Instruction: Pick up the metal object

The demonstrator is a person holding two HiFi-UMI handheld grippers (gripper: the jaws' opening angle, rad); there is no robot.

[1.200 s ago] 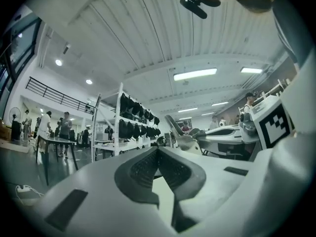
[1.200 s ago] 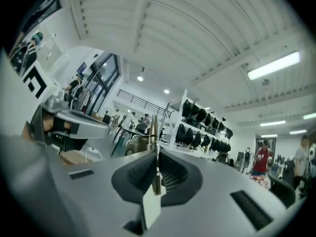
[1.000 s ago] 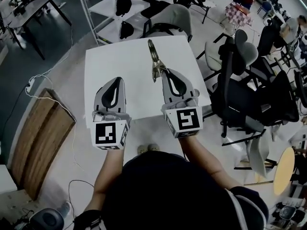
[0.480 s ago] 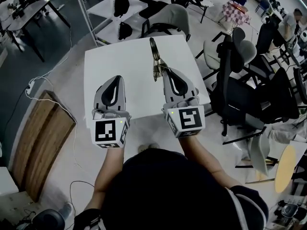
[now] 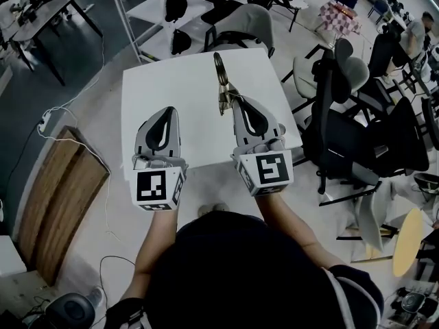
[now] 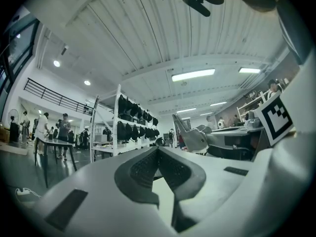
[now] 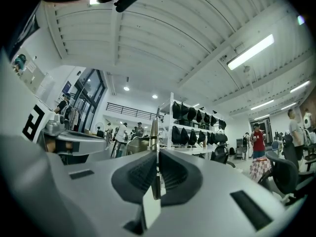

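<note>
Over white counter (image 5: 171, 94): both tools held side by side, office chairs (image 5: 357, 136) crowded along counter's right side. At near-left, left tongs (image 5: 167, 113) with jaws pressed together, nothing between them. At right, right tongs (image 5: 237, 103) clamped narrow on near end of metal object (image 5: 220, 81). Object's thin blade stands edge-on between pads, rest pointing away toward counter's far edge.

- Over table (image 5: 154, 91), near its front edge: left gripper (image 5: 167, 114) at left, right gripper (image 5: 238, 103) at right.
- Between right gripper's jaws, reaching toward far edge: metal object (image 5: 223, 91).
- Behind table: chair (image 5: 250, 26).
</note>
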